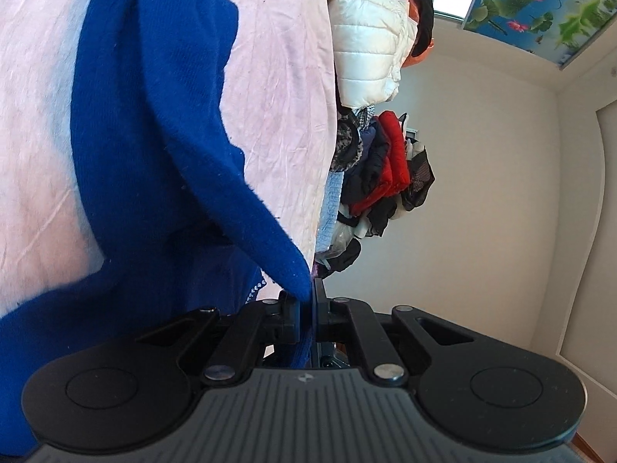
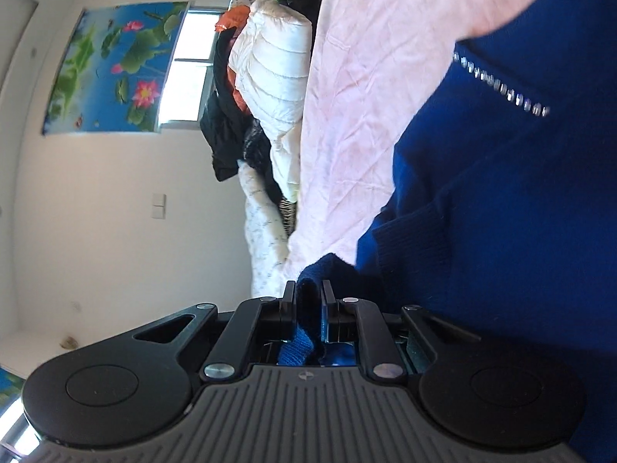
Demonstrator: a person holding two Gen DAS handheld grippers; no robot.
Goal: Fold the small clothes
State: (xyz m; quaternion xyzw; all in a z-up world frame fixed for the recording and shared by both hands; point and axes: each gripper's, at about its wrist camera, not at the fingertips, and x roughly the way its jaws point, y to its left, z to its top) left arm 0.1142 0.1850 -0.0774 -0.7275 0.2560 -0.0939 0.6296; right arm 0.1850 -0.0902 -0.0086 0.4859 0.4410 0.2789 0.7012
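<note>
Left hand-held gripper (image 1: 307,310) pinching an edge of the blue knit sweater (image 1: 154,162), right hand-held gripper (image 2: 308,305) clamping another bunched edge, sweater lying across a pink sheet (image 1: 277,88), white puffer jacket (image 1: 370,38) piling beyond

A wrinkled pink sheet (image 1: 277,88) covers the bed. Beyond it lies a white puffer jacket (image 1: 366,38), beside a heap of clothes with a red garment (image 1: 393,146) on it. A lotus poster (image 2: 115,65) hangs on the white wall (image 1: 482,193), next to a bright window (image 2: 189,69).
</note>
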